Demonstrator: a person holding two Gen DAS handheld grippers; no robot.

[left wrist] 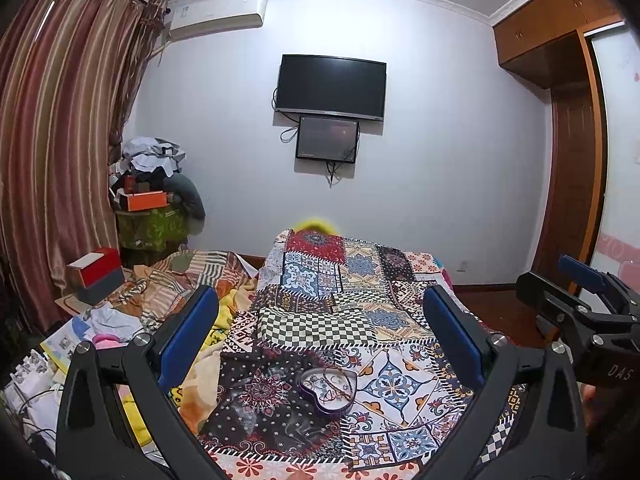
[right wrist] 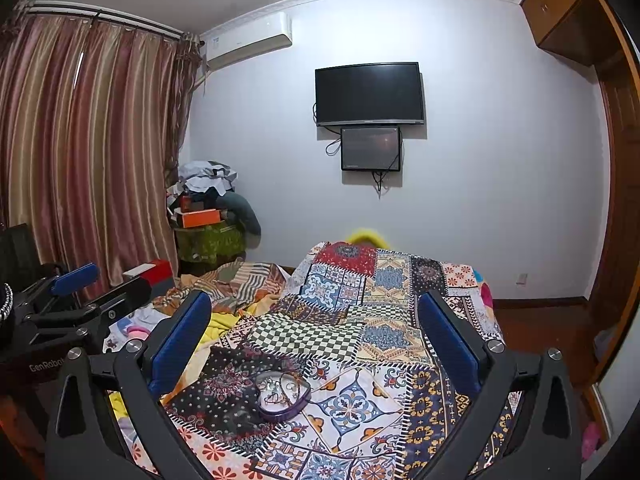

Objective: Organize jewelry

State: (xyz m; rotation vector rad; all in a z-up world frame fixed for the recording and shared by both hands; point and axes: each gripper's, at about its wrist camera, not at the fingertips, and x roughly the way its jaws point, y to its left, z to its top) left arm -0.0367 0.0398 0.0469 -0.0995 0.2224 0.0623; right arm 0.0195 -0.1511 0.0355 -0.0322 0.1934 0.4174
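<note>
Jewelry, apparently chains and rings, lies tangled in a purple heart-shaped tin (left wrist: pixel 327 390) on the patchwork bedspread (left wrist: pixel 360 280), at six o'clock in both views. Left claw (left wrist: pixel 320 338) and right claw (right wrist: pixel 316 338) hover agape, empty. Nothing sorted yet; next comes descending for one piece.

Open purple heart-shaped tin (left wrist: pixel 328 390) of jewelry (left wrist: pixel 326 384)
</note>
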